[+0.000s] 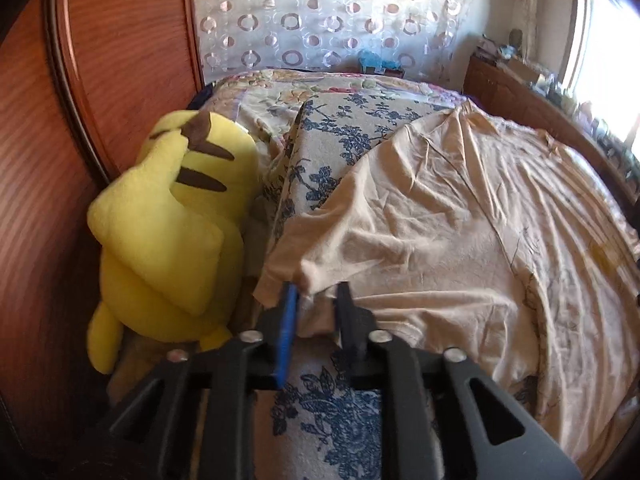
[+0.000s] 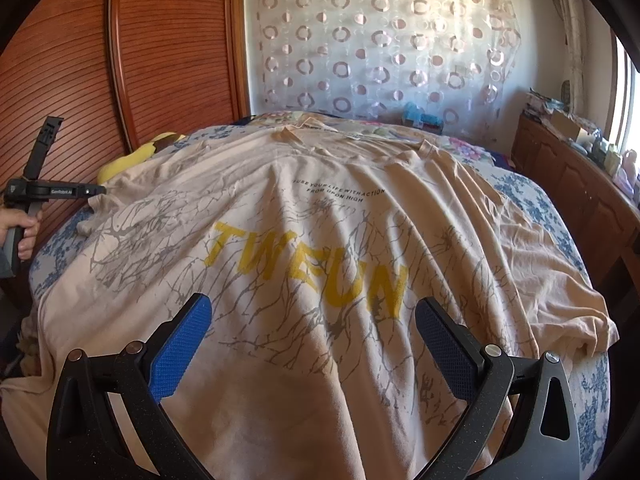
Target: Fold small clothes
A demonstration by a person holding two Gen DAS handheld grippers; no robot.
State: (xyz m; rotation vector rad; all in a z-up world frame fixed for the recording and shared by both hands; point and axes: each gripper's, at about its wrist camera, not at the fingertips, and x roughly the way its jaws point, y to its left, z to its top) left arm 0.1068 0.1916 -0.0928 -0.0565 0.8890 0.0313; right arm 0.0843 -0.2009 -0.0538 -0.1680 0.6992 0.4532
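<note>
A cream T-shirt (image 2: 320,240) with yellow "TWFUN" lettering and grey branch print lies spread on the bed. My left gripper (image 1: 316,292) is shut on the edge of the shirt's left sleeve (image 1: 304,272), lifting it slightly. From the right wrist view the left gripper (image 2: 100,190) is seen at the shirt's left side, held by a hand. My right gripper (image 2: 312,312) is wide open and empty, hovering over the shirt's lower middle.
A yellow plush toy (image 1: 172,232) lies between the bed and the wooden wardrobe (image 1: 80,100) on the left. The blue floral bedcover (image 1: 328,412) is under the shirt. A wooden cabinet (image 2: 572,184) with clutter stands at the right, a curtain (image 2: 380,48) behind.
</note>
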